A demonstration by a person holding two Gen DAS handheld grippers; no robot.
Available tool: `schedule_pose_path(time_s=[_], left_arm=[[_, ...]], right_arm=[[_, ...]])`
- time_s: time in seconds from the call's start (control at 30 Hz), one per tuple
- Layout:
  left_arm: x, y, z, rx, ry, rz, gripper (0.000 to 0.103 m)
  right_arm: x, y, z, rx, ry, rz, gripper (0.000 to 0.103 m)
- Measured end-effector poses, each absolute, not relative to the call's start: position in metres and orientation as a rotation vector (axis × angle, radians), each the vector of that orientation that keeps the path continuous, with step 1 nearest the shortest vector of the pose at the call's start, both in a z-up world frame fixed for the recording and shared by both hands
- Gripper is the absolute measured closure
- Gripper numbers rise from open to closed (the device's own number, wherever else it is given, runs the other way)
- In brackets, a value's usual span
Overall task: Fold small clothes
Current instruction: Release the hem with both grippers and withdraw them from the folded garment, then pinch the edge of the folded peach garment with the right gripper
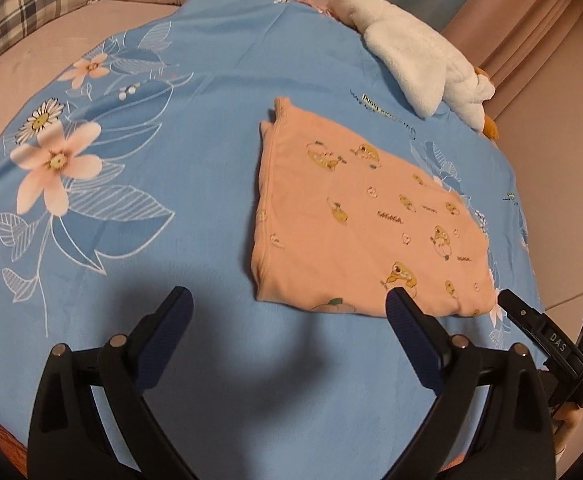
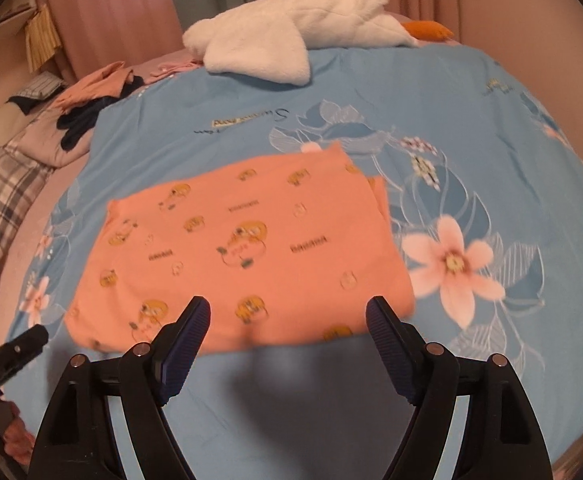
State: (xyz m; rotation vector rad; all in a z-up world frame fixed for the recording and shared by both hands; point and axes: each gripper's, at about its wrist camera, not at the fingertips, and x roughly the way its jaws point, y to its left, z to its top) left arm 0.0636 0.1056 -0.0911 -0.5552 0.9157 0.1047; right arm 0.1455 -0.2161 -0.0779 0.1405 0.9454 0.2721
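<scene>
Now | folded peach garment (image 1: 355, 216) flat on blue sheet (image 1: 171, 140) | both grippers' fingers spread wide, holding nothing

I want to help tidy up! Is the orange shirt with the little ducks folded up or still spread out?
Folded. The orange garment lies as a neat flat rectangle on the blue sheet, layered edges showing along one side, no sleeves sticking out.

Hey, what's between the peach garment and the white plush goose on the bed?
Only bare blue floral sheet, with some printed lettering. In the right wrist view nothing lies between the garment and the goose.
</scene>
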Motion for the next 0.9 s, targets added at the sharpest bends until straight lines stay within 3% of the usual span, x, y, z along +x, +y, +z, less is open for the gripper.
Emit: schedule_pose_path(time_s=[0.53,0.9], left_arm=[[0.098,0.115,-0.132,-0.701,0.976,0.014,0.009],[0.136,0.115,-0.136,-0.708,0.974,-0.041,0.031]], right_arm=[[0.145,-0.266,-0.128,0.350,1.017,0.189,0.023],[0.171,-0.269,-0.141,0.501,0.996,0.257,0.023]])
